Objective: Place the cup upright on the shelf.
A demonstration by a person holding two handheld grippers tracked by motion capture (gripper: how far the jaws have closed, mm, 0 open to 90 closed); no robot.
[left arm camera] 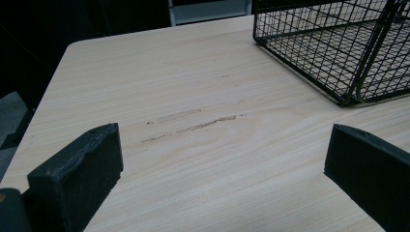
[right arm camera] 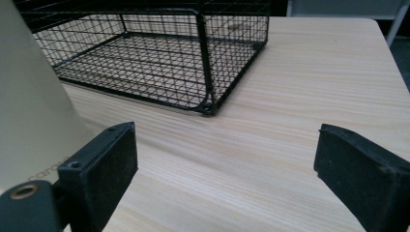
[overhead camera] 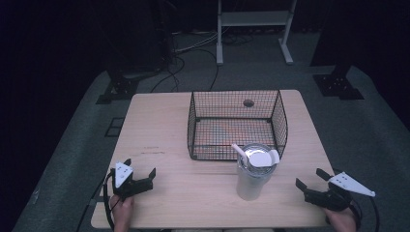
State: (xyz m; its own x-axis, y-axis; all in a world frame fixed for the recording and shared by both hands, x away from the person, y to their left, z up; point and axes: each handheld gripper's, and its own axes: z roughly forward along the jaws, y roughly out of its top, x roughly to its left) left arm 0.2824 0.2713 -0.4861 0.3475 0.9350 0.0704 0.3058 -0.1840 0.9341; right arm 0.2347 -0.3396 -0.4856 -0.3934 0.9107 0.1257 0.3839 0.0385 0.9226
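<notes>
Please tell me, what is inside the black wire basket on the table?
The wire basket looks empty: through its mesh floor the wooden table shows. The lidded tumbler with a straw stands in front and covers the basket's near right corner, so that part cannot be checked.

A tall white lidded plastic tumbler [overhead camera: 252,175] stands at six o'clock of the black wire mesh basket [overhead camera: 237,124]. The open left gripper [overhead camera: 140,176] rests at nine o'clock of the tumbler, the open right gripper [overhead camera: 312,179] at three o'clock.

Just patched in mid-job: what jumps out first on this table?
A tall white tumbler with lid and straw stands at the near centre of the table, just in front of an empty black wire basket. The left gripper and right gripper sit open at the near corners.
</notes>
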